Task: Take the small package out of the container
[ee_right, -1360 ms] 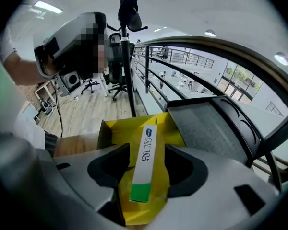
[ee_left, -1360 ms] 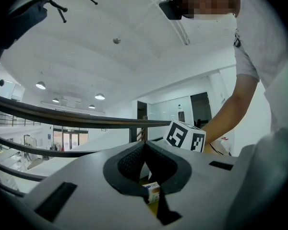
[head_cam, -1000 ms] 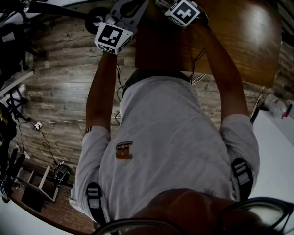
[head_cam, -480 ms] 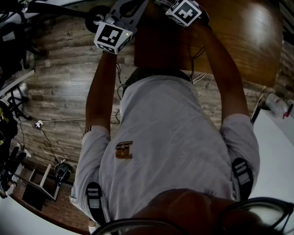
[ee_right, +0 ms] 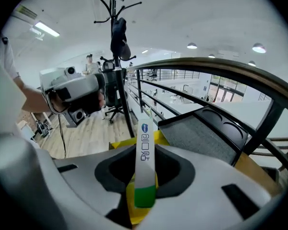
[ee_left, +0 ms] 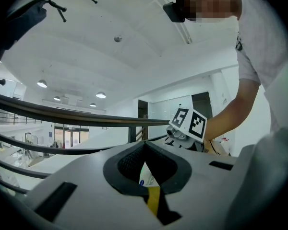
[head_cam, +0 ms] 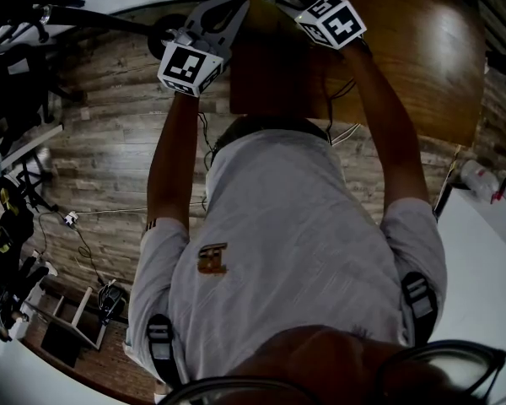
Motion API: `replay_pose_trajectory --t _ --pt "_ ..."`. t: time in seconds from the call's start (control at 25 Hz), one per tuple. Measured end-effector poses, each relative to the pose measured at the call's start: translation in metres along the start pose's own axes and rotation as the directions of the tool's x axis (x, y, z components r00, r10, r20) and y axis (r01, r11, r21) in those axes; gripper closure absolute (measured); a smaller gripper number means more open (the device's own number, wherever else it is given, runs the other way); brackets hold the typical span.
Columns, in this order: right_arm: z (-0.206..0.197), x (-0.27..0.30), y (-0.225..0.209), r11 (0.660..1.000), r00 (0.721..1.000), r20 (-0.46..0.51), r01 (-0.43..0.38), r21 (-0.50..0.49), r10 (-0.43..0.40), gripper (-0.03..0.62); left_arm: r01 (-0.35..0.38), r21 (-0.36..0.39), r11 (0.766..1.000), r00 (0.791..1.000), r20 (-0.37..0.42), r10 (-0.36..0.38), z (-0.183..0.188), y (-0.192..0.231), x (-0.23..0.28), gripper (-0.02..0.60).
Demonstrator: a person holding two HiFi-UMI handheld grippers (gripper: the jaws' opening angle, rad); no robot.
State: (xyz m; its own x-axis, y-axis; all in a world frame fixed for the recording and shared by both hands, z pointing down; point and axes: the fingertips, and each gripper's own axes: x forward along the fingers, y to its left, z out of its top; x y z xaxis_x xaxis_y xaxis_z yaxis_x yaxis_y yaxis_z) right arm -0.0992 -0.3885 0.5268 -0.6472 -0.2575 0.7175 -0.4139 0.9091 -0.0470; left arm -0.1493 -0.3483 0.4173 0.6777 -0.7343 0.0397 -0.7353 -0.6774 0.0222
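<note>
Okay, my right gripper [ee_right: 144, 176] has just been closing its jaws, and now they pinch the package [ee_right: 145, 152], a slim white stick with blue print and a green end. It runs straight along the jaws. The green end sits nearest the camera and the printed end pokes out past the tips. The yellow container [ee_right: 119, 143] shows just behind and beneath the stick. I can't tell whether the package's far end touches it.

Over on my left gripper [ee_left: 146, 169], the jaws are pressed together on a yellow strip of the container. A bit of white packet [ee_left: 146, 178] with a blue spot peeks out just above the yellow.

From the head view, both grippers are held out ahead at the edge of the brown table [head_cam: 405, 57], tips near one another. The package's green end shows at the right one.
</note>
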Motion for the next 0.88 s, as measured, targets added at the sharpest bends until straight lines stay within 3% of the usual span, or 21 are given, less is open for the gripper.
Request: replay_pose_trajectory --t 0.4,0.72,0.88 --pt "0.041 -0.065 0.016 0.998 0.968 0.249 0.005 0.058 -0.019 0.494 -0.005 0.009 1.000 0.999 0.039 0.005 0.026 -0.024 -0.002 0.563" --pt "0.064 -0.117 0.030 0.997 0.896 0.443 0.007 0.075 -0.039 0.494 -0.015 0.026 1.000 0.996 0.085 0.013 0.055 -0.043 -0.005 0.563" --pt "0.073 -0.144 0.035 0.997 0.846 0.531 0.007 0.076 -0.047 0.494 -0.019 0.034 0.999 0.994 0.105 0.016 0.067 -0.052 -0.006 0.563"
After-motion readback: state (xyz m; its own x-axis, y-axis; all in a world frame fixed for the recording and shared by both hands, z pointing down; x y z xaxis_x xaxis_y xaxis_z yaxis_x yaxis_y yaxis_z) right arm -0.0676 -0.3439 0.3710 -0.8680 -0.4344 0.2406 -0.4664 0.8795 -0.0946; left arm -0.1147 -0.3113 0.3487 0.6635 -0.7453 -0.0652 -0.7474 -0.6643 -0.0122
